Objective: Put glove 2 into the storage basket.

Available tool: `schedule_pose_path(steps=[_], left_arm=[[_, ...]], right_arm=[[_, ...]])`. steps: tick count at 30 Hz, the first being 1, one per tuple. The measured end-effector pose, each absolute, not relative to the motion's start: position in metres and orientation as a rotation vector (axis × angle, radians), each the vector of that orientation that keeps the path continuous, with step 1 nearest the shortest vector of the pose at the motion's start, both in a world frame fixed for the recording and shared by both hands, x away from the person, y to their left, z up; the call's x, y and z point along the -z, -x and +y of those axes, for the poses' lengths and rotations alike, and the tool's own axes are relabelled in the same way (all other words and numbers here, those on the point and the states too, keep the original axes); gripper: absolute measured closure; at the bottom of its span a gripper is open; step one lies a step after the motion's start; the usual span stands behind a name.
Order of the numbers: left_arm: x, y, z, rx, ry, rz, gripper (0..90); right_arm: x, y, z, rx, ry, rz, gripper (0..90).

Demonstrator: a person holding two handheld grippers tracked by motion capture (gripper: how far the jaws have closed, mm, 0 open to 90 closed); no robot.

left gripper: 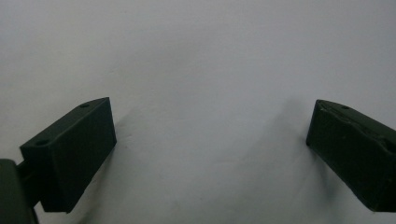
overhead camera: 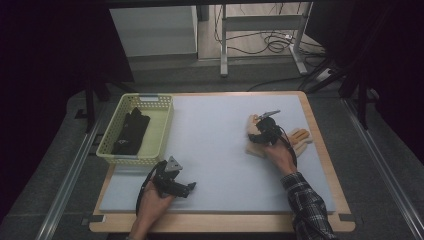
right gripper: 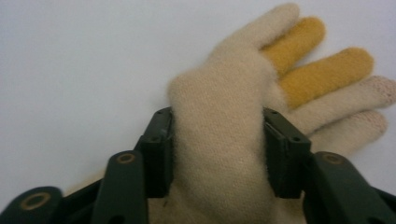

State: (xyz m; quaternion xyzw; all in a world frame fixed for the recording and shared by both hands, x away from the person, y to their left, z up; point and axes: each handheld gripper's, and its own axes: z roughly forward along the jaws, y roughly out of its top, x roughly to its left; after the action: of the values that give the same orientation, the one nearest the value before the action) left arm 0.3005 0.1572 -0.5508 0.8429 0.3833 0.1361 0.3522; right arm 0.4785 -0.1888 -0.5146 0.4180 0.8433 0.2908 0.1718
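Loads of open mat, stuff only at the edges

The middle of the grey mat (overhead camera: 215, 145) is bare, so a gripper could cross it freely. The yellow basket (overhead camera: 161, 131) blocks the far left corner, and the cream glove (overhead camera: 301, 138) lies by the right edge. The left gripper (overhead camera: 189, 189) sits near the front edge with bare mat ahead.

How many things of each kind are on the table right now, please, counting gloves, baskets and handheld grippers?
Cream and yellow knitted gloves: 1
Black gloves, piled in the basket, number unclear: counted as 1 pile
Pale yellow plastic baskets: 1
Black two-jaw grippers: 2, left gripper and right gripper
Total: 5
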Motion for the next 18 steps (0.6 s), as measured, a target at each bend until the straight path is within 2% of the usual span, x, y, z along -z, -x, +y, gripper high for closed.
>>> schedule_pose_path(steps=[8,18], left_arm=[[0.551,-0.301,0.157,-0.352,-2.180,0.992,1.7],[0.551,-0.301,0.157,-0.353,-2.181,0.991,1.7]], right_arm=[[0.506,-0.469,-0.192,-0.945,-1.218,2.363,53.8],[0.470,-0.418,-0.164,-1.073,-1.038,2.422,52.5]])
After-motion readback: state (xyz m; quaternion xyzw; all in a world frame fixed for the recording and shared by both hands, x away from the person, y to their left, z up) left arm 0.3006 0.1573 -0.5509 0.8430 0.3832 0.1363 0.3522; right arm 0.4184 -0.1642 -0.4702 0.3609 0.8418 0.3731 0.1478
